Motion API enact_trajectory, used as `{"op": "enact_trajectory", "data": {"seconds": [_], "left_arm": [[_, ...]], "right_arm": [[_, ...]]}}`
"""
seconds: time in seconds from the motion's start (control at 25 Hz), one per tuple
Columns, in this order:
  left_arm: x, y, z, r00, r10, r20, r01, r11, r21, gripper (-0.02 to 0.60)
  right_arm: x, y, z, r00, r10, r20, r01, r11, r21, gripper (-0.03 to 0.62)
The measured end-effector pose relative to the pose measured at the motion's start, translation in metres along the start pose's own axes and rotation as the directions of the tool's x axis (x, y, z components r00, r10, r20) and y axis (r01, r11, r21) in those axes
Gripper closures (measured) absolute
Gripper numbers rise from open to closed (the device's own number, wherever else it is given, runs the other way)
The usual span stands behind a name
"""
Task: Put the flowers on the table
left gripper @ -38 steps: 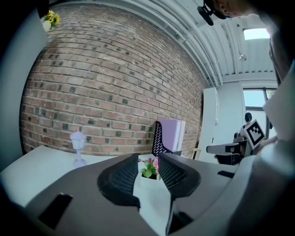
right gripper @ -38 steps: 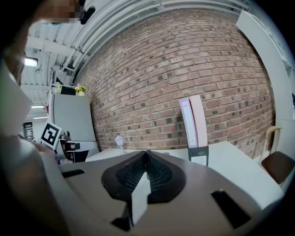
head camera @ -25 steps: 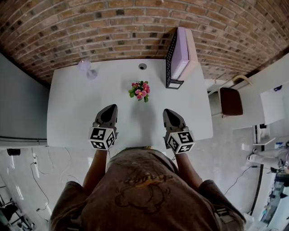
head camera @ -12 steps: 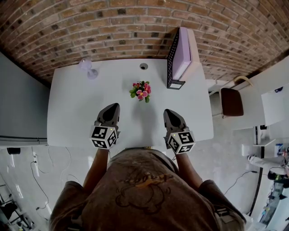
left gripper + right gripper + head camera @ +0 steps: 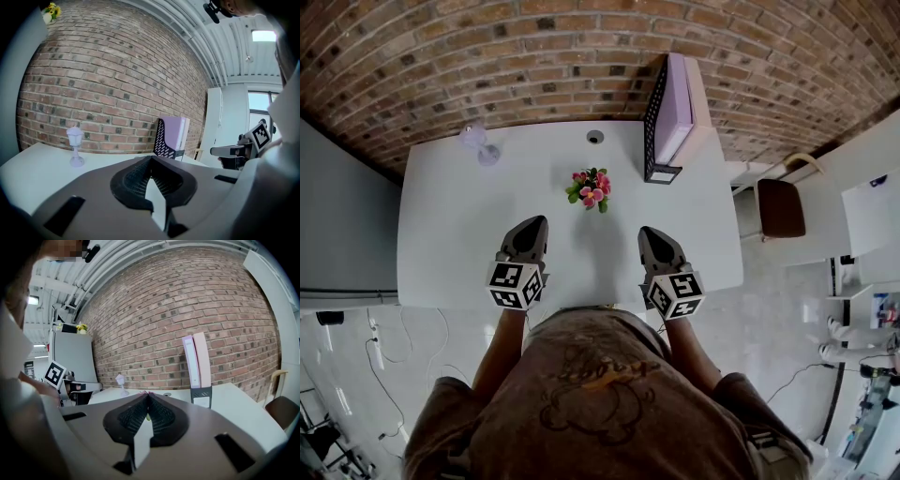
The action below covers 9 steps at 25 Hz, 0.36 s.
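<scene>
A small bunch of pink and red flowers (image 5: 592, 188) with green leaves sits on the white table (image 5: 450, 234), near its middle toward the back. My left gripper (image 5: 531, 226) hovers over the table's front left, shut with nothing between its jaws. My right gripper (image 5: 651, 233) hovers at the front right, also shut and empty. The flowers lie ahead of both, between them. In the right gripper view only a sliver of the flowers (image 5: 146, 393) peeks above the closed jaw tips. The left gripper view does not show them.
A black mesh file holder (image 5: 657, 117) with lilac and pink folders stands at the back right. A small lilac lantern figurine (image 5: 478, 141) stands at the back left. A round cable hole (image 5: 595, 137) is behind the flowers. A brown chair (image 5: 780, 210) stands right of the table.
</scene>
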<state>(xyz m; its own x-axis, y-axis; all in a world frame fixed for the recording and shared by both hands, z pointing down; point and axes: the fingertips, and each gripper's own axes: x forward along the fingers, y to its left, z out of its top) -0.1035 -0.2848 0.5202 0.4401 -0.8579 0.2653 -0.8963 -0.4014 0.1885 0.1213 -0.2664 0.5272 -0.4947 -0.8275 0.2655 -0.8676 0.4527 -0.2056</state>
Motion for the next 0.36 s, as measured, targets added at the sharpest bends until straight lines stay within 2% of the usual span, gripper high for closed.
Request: {"op": "enact_trajectory", "data": {"seconds": [0.36], "left_arm": [[0.0046, -0.0026, -0.0061, 1.0, -0.004, -0.012, 0.004, 1.0, -0.005, 0.56]], "right_arm": [[-0.0003, -0.0043, -0.0031, 1.0, -0.009, -0.007, 0.009, 1.0, 0.003, 0.591]]}}
